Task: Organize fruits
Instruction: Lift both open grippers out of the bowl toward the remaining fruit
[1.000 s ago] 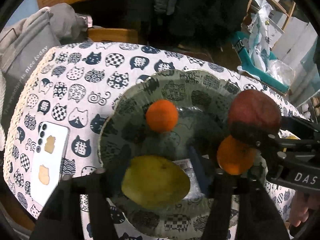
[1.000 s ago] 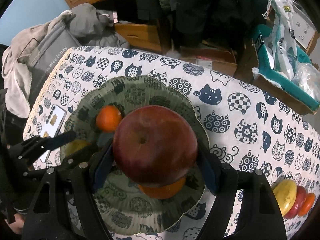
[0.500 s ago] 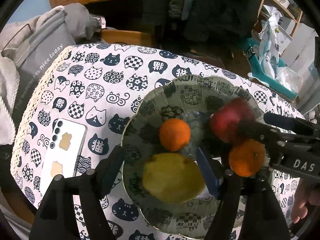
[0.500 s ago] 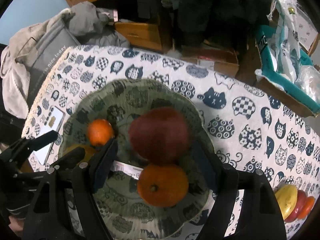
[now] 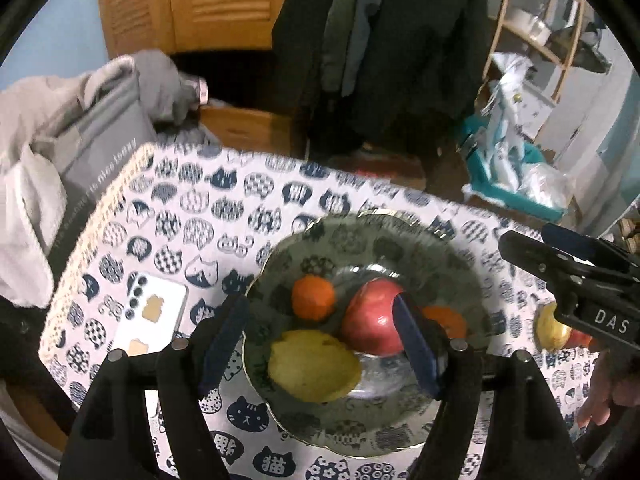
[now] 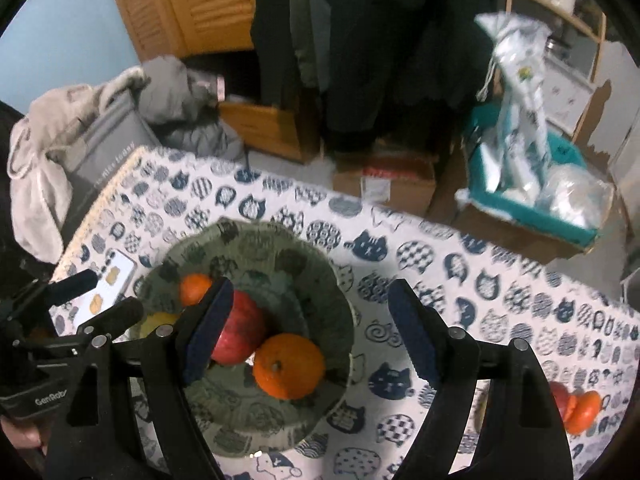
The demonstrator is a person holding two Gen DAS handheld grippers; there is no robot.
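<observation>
A green patterned bowl stands on the cat-print tablecloth. In it lie a red apple, a yellow fruit, a small orange and a larger orange. My left gripper is open and empty above the bowl's near side. My right gripper is open and empty, raised over the bowl's right rim.
A white phone lies left of the bowl. More fruit lies on the cloth at the right. A grey bag with clothes sits at the table's left edge. Boxes and a teal bin stand beyond the far edge.
My right gripper opened and let the red apple go into the bowl, then rose and drew back to the right. My left gripper lifted and pulled back from the bowl.
</observation>
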